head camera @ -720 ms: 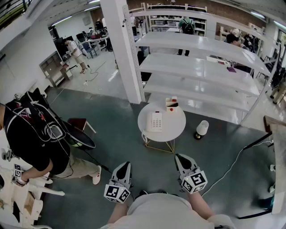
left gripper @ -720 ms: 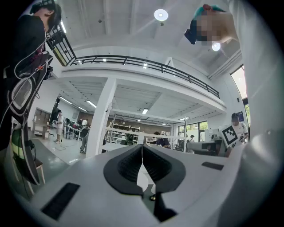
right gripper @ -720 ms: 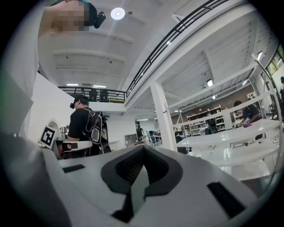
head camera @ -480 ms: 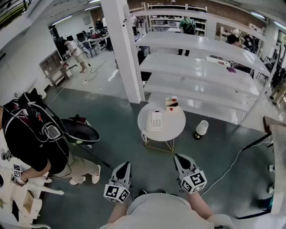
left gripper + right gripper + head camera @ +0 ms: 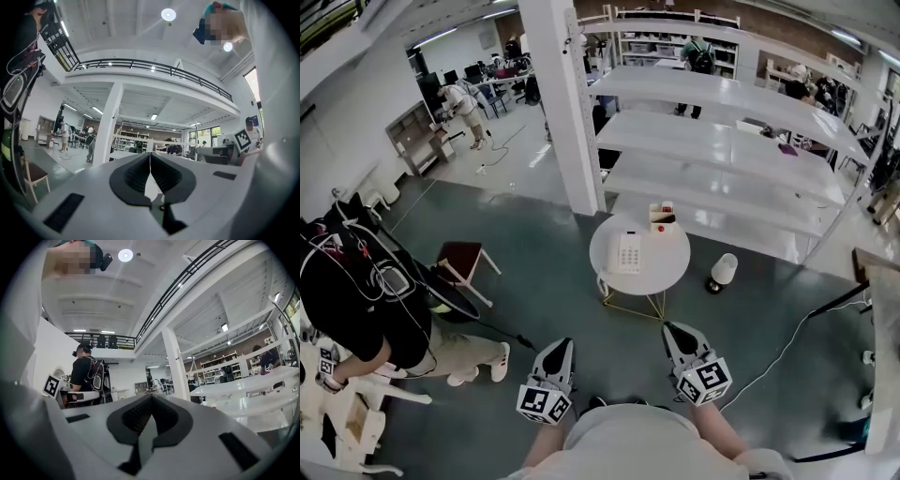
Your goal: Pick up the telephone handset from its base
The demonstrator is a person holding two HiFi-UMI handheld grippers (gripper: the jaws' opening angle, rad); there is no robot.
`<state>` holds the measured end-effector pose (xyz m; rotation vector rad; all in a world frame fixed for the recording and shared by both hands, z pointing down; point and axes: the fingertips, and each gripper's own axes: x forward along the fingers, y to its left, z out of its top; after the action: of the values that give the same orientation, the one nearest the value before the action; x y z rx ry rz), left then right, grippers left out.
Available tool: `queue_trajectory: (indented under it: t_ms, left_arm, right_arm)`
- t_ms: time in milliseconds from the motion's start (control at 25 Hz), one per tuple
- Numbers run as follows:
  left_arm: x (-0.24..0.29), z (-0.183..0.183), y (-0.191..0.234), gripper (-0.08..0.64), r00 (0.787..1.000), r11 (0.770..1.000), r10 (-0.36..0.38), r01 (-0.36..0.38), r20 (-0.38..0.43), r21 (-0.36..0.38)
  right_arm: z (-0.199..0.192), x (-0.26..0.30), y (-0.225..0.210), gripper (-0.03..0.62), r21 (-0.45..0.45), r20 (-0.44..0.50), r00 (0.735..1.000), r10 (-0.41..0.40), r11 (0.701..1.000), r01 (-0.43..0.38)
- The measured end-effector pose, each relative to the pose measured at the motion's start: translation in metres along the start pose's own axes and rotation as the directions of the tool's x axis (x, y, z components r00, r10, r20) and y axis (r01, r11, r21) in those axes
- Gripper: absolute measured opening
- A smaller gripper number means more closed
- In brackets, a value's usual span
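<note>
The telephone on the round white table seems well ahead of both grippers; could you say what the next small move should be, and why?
Probably step toward the round table, bringing both grippers nearer. The telephone sits there untouched, well out of reach, and the left gripper and right gripper are both shut and empty.

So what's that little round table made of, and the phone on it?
The round table has a smooth, plain white top, maybe painted metal or wood. Its thin legs look like gold-coloured metal wire. The telephone looks like white plastic, but it is too small to be sure.
</note>
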<state>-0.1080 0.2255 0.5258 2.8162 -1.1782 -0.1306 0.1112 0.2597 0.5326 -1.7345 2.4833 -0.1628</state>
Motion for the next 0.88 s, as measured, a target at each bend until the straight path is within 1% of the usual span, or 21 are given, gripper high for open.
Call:
queue_trajectory:
  t_ms: [440, 640, 880]
  left_arm:
    - [0.008, 0.000, -0.003, 0.020, 1.000, 1.000, -0.004, 0.004, 0.001, 0.007]
    - [0.006, -0.002, 0.001, 0.020, 1.000, 1.000, 0.020, -0.020, -0.002, 0.011]
    - [0.011, -0.008, 0.019, 0.020, 0.999, 0.999, 0.044, -0.044, -0.013, 0.020]
  right_arm:
    - [0.005, -0.001, -0.010, 0.009, 0.013, 0.031, 0.999, -0.015, 1.000, 0.014]
    - [0.002, 0.005, -0.014, 0.009, 0.013, 0.026, 1.000, -0.003, 1.000, 0.003]
    - [0.001, 0.026, -0.020, 0.009, 0.007, 0.028, 1.000, 0.002, 1.000, -0.003]
